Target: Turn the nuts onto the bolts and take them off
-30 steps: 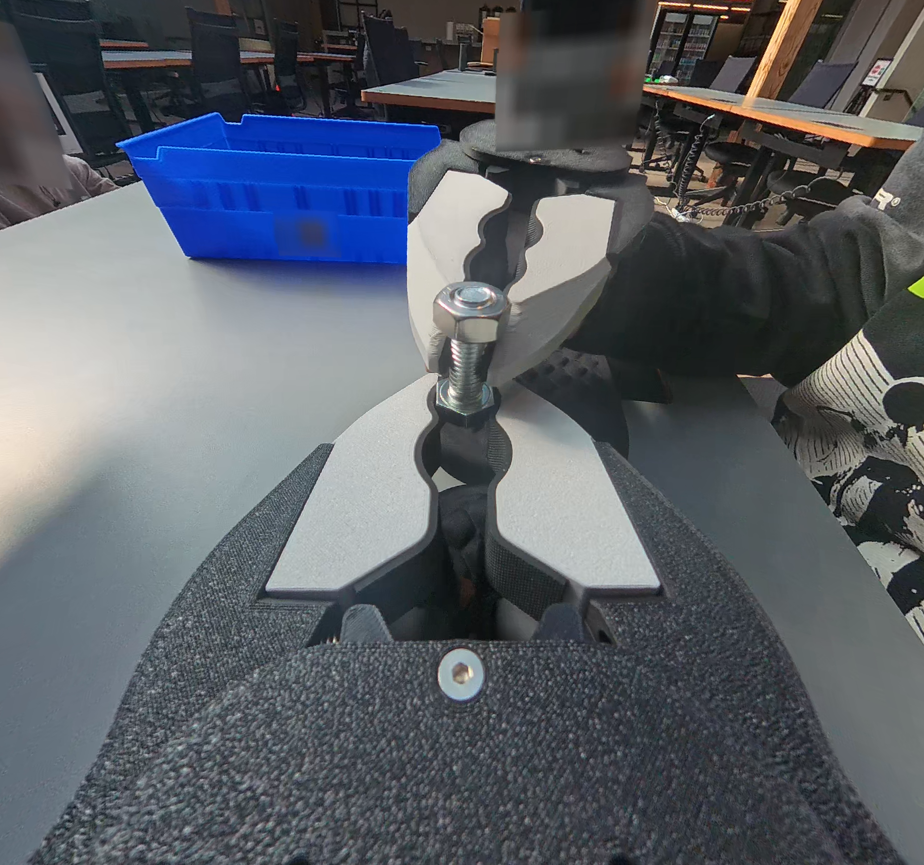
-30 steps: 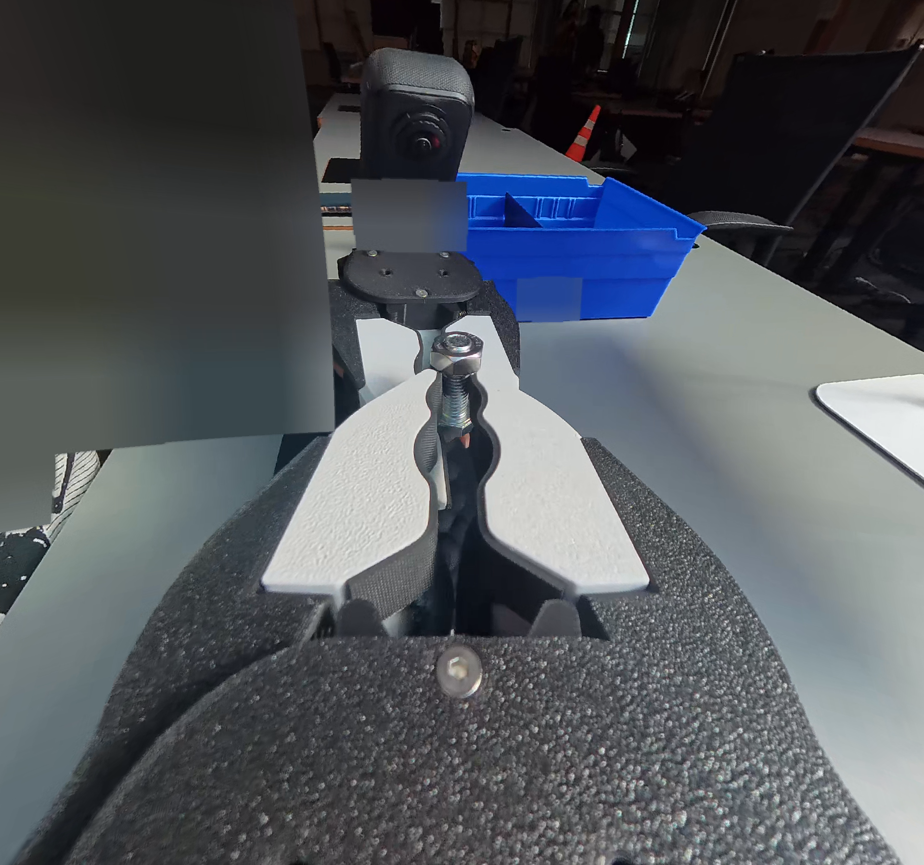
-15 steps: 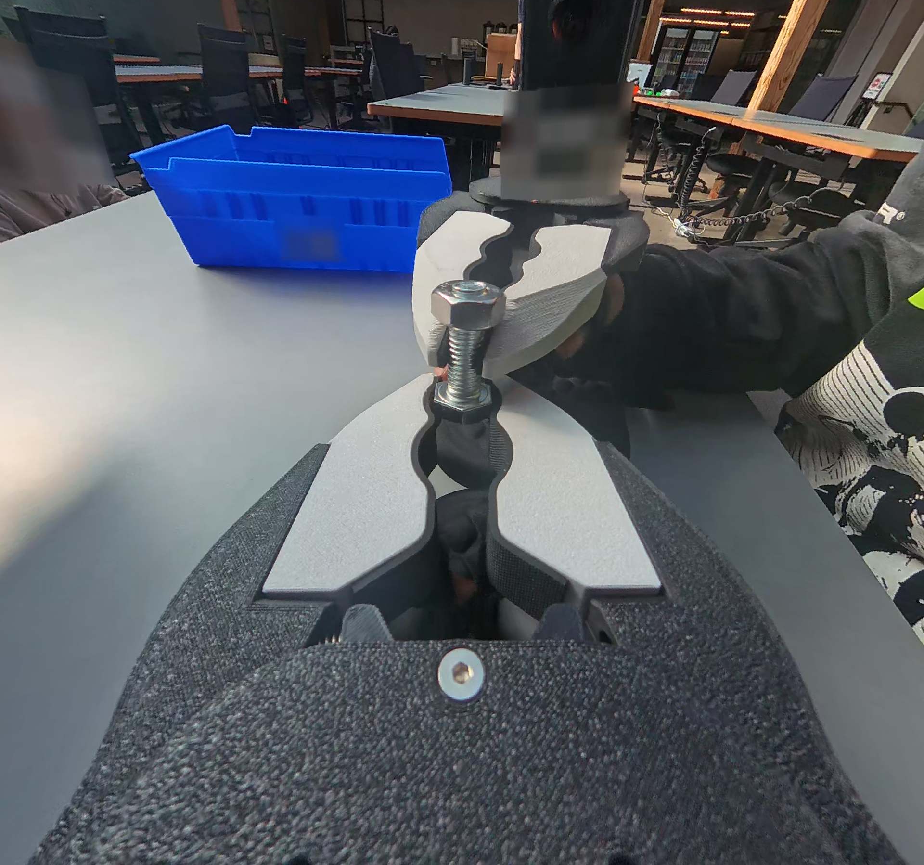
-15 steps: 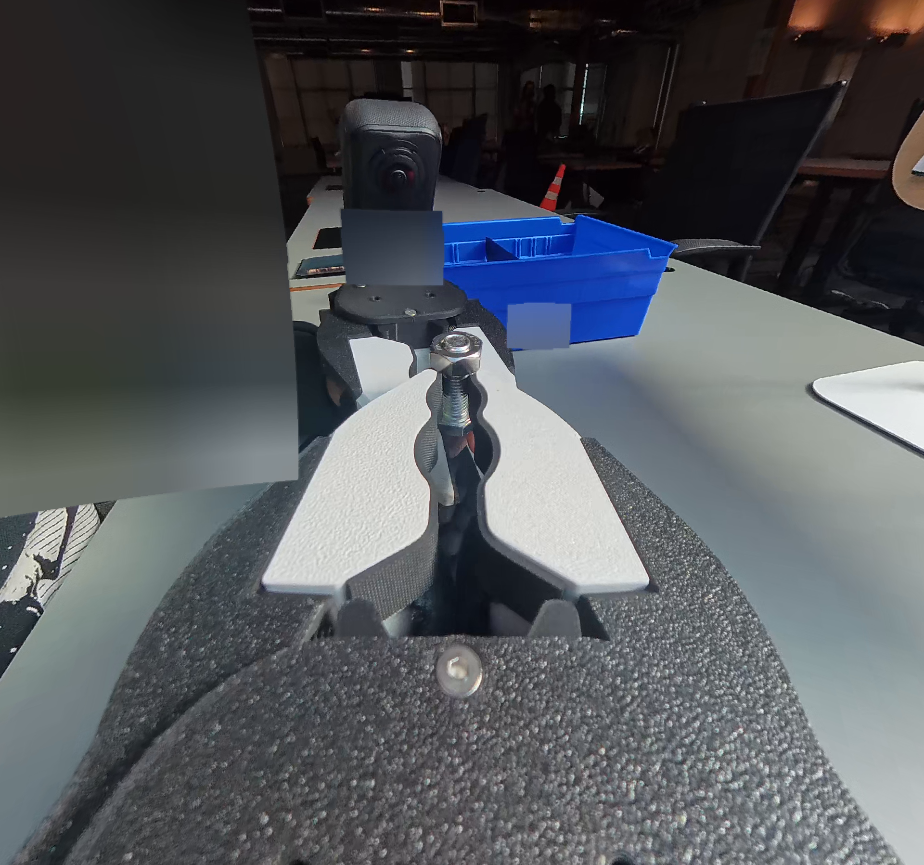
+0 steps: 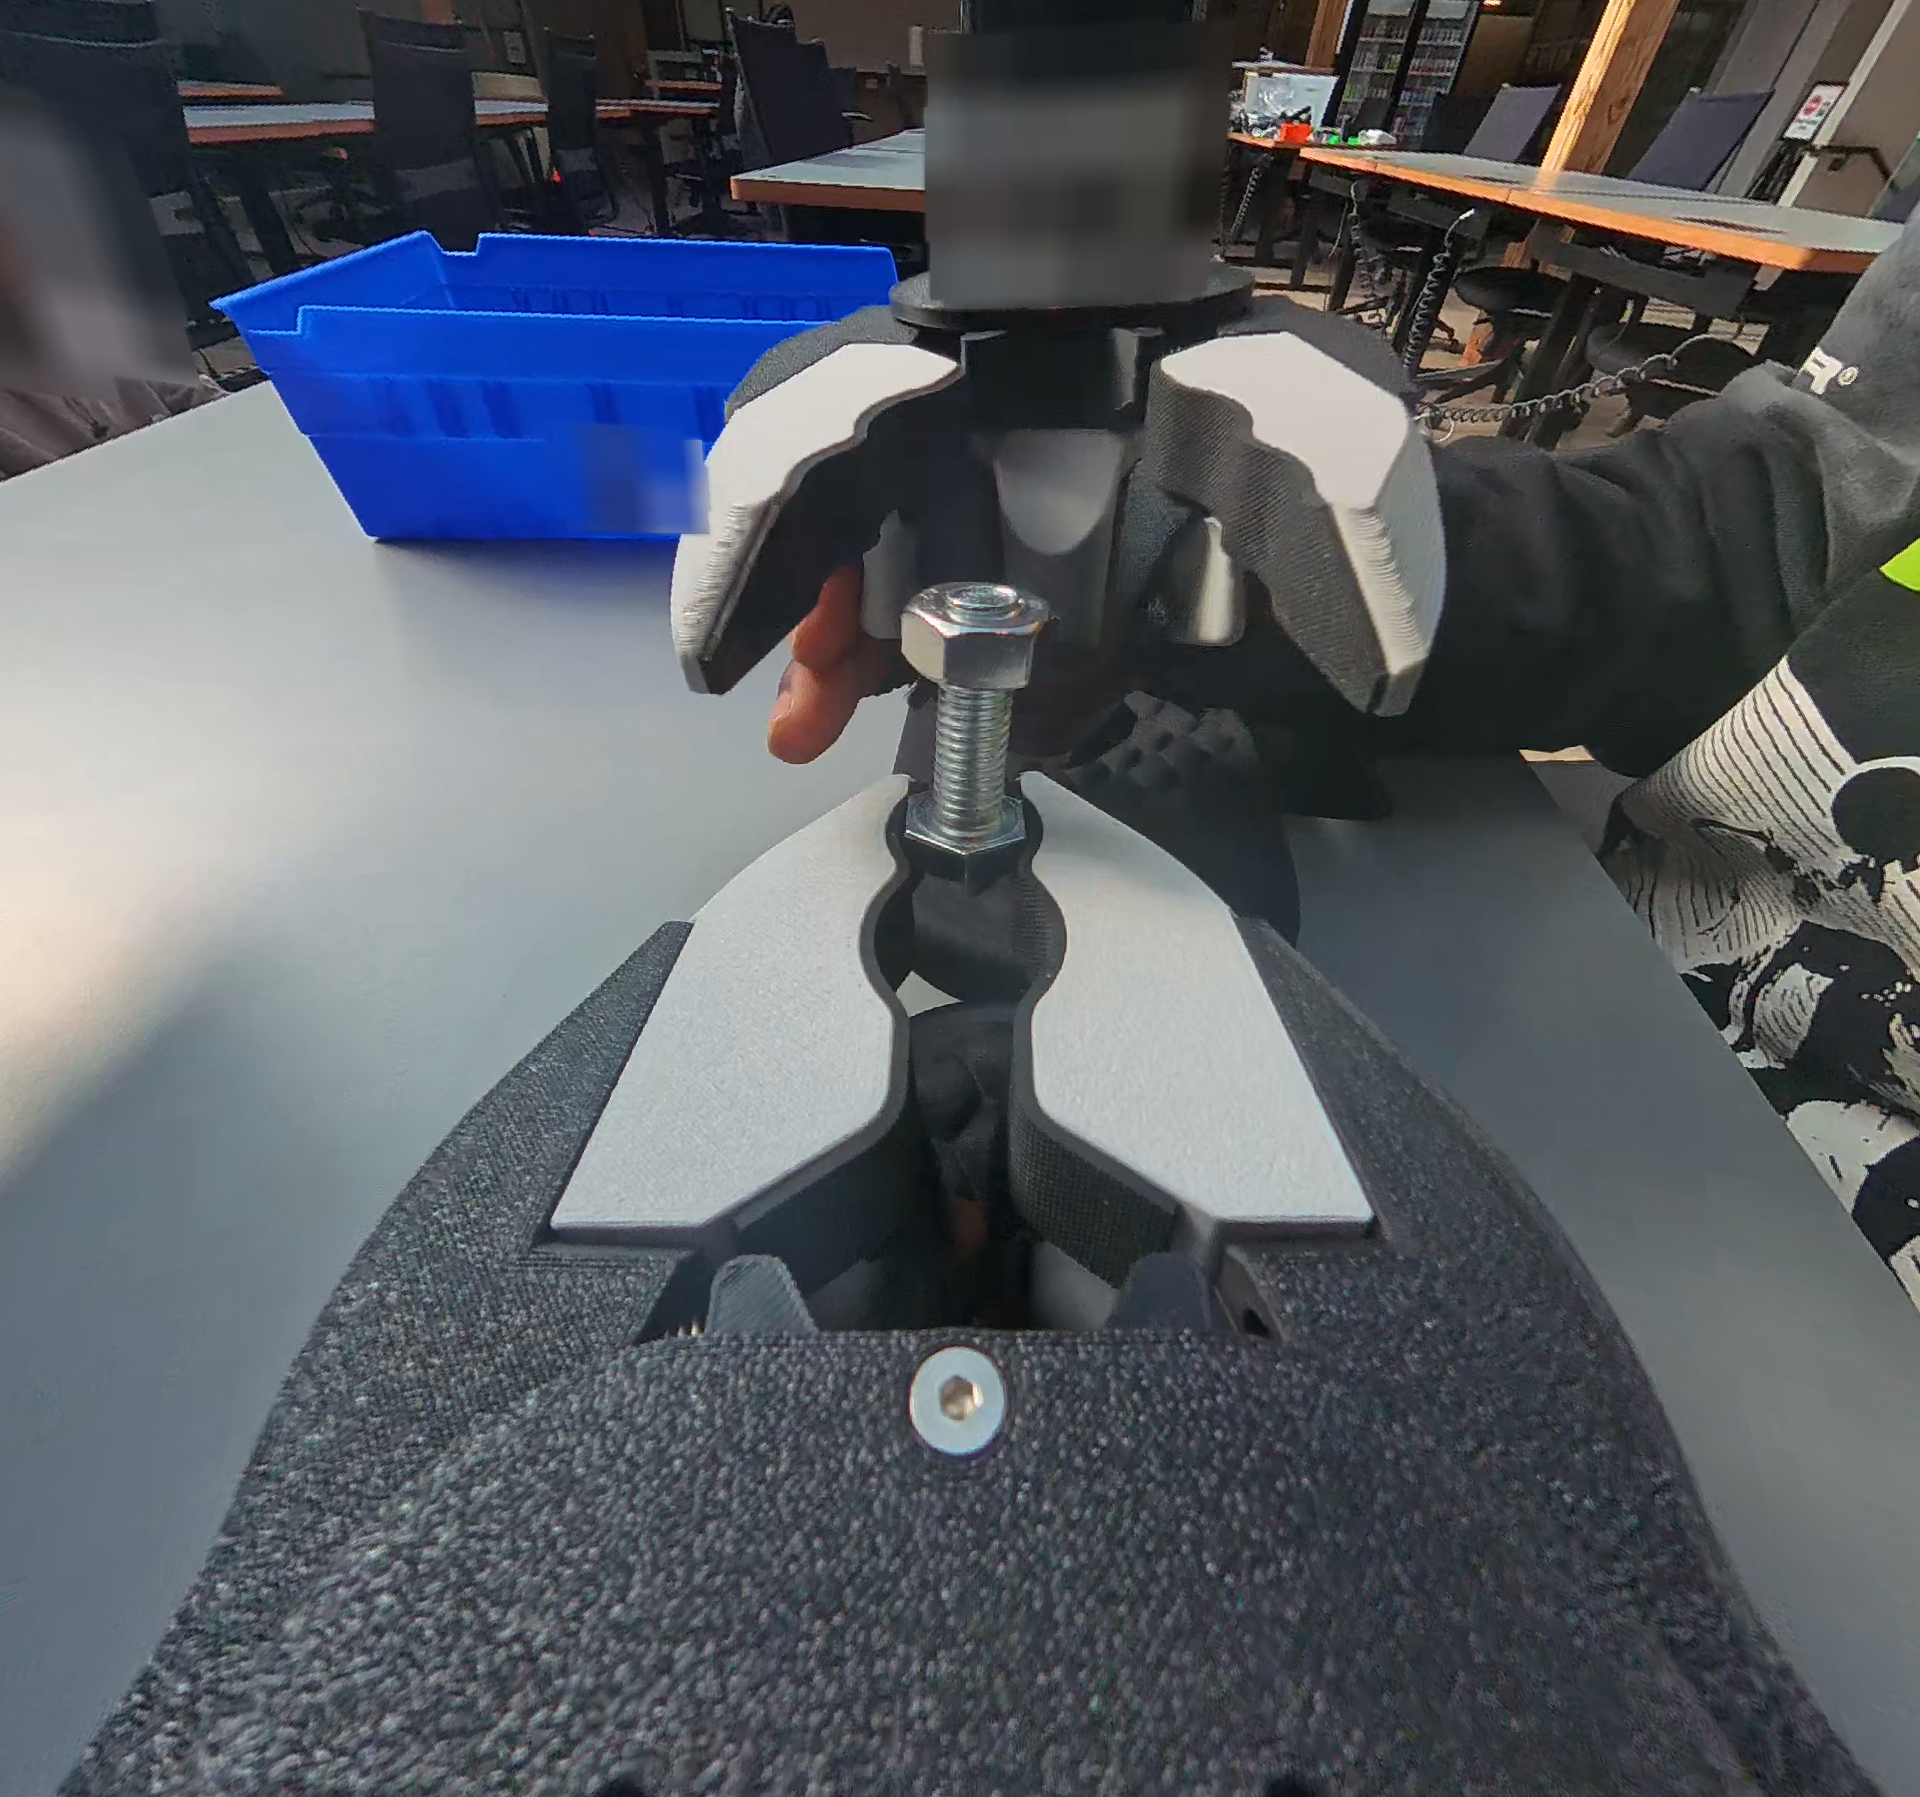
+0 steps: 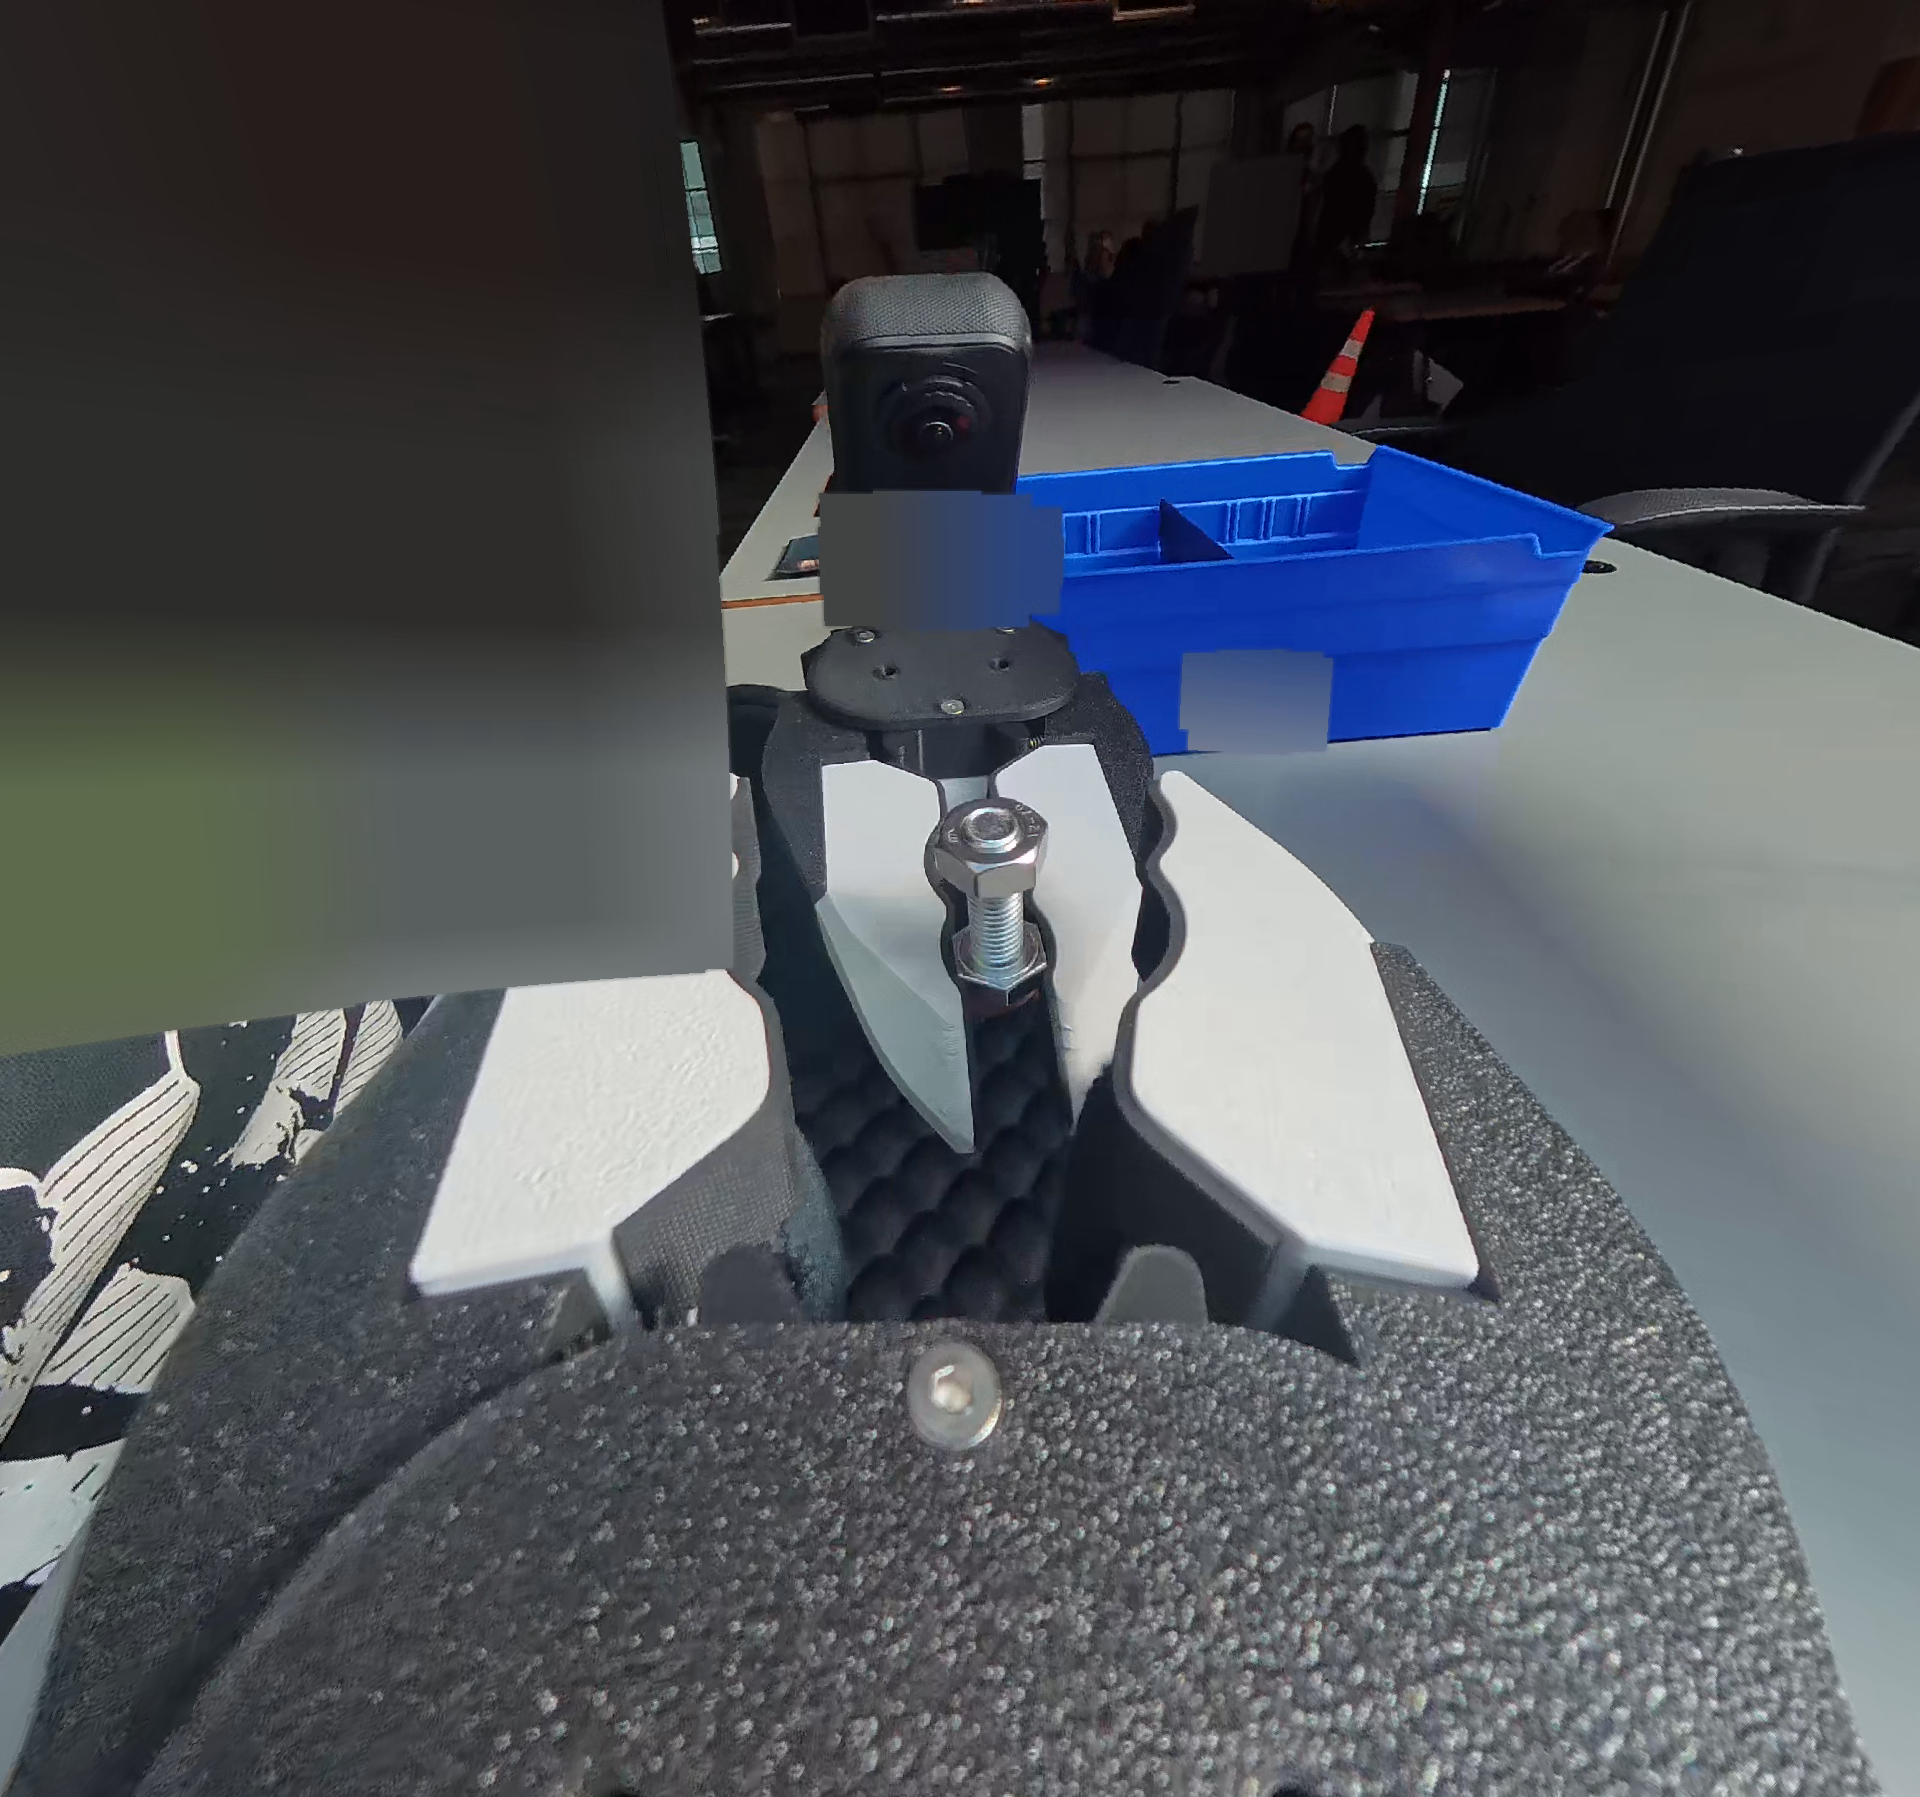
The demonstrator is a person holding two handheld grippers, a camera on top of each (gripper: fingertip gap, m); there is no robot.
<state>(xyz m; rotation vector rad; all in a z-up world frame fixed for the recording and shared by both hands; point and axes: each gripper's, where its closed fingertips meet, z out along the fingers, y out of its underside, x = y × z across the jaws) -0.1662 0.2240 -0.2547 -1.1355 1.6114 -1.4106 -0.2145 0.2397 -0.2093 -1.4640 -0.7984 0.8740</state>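
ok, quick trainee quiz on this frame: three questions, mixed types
1. True or false: the right claw is shut on the nut.
2. What grips the lower end of the bolt? A) left claw B) right claw C) a bare hand
3. Fill in: the bin on the table is ___ in colour.

Key: 1 false, it is open and clear of the nut; 2 A; 3 blue.
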